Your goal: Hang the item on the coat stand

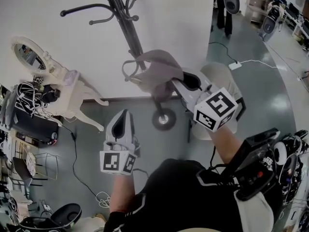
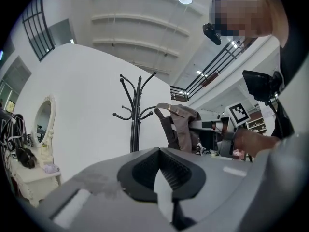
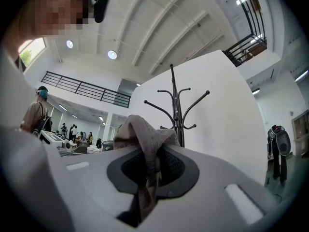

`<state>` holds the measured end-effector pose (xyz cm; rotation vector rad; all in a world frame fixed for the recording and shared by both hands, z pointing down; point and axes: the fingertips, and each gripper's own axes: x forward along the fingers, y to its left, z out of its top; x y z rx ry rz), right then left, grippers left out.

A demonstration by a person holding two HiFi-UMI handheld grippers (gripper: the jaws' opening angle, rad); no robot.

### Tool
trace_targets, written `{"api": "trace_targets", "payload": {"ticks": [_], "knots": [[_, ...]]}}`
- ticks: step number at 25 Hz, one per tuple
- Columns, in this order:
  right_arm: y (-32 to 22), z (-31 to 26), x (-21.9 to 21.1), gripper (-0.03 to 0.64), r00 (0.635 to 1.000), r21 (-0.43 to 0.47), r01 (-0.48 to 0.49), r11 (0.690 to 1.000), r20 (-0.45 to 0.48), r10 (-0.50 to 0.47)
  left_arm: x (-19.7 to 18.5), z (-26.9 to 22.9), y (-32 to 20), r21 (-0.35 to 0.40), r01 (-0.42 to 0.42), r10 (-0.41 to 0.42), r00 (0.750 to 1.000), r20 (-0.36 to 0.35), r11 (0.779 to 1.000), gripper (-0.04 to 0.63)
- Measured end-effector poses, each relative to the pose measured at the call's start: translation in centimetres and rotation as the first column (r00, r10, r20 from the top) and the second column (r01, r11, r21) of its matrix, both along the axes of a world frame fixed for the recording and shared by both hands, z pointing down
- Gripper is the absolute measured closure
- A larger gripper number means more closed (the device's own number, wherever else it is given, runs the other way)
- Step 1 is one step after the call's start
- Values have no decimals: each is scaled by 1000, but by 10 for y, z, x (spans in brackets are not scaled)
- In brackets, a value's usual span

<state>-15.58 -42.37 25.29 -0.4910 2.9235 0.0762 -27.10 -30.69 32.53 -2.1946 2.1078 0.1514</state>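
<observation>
The right claw pinches the grey-brown cap and holds it up in the air near the black coat stand, not on a hook yet, while the left claw is pressed together and empty.

The bag between the jaws of the right gripper is soft, matt grey-brown cloth with many creases. The buckle on its strap looks like metal. The right gripper and the left gripper have smooth, matt grey plastic bodies. Their pads are black and finely ribbed. Ahead of the jaws, the coat stand is black metal with a slight gloss. Below the grippers, the floor is smooth and glossy.
</observation>
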Motion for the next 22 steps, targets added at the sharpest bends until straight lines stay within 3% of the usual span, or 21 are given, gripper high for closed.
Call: {"api": "trace_targets", "payload": {"ticks": [10,22], "knots": [[-37,-20,0,583,998,16,-14,1000,61,12,-22,44,-6,-87,31,-30,1000,2,996,573],[-63,-58,0,584,973,27,-152,988,177,145,-60,90,-20,-167,-96,96,995,-3,981,574]]}}
